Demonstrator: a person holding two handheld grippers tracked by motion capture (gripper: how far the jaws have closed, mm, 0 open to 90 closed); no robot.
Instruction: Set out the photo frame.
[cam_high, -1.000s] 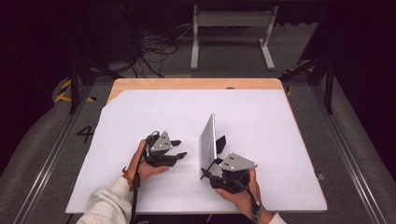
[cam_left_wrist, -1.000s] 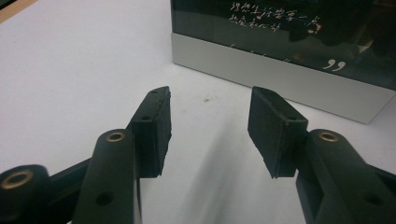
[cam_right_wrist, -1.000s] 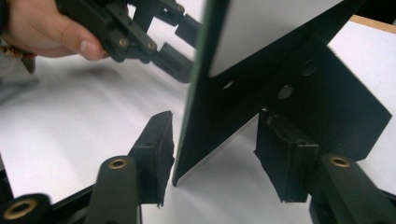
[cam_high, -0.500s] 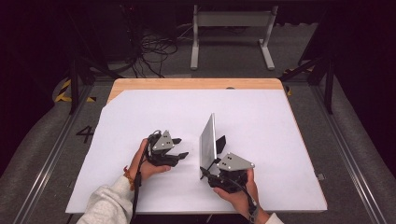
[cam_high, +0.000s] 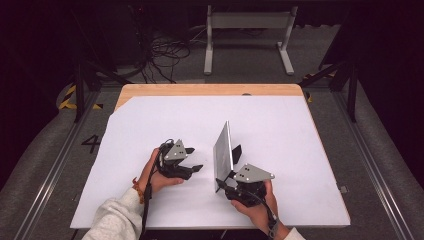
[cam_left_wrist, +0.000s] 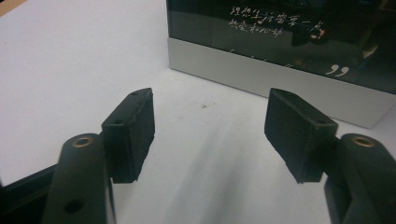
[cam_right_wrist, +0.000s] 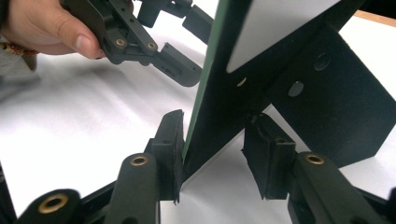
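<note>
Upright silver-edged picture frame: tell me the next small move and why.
Probably close the right claw on the upright silver-edged picture frame: its corner sits between the open jaws, touching one pad and clear of the other. The open left claw waits beside it.

Glossy dark-fronted picture frame (cam_left_wrist: 289, 42) with brushed silver border on matt white table (cam_high: 165, 120).

Silver-edged dark frame (cam_high: 223, 152), white tabletop (cam_high: 160, 120)
</note>
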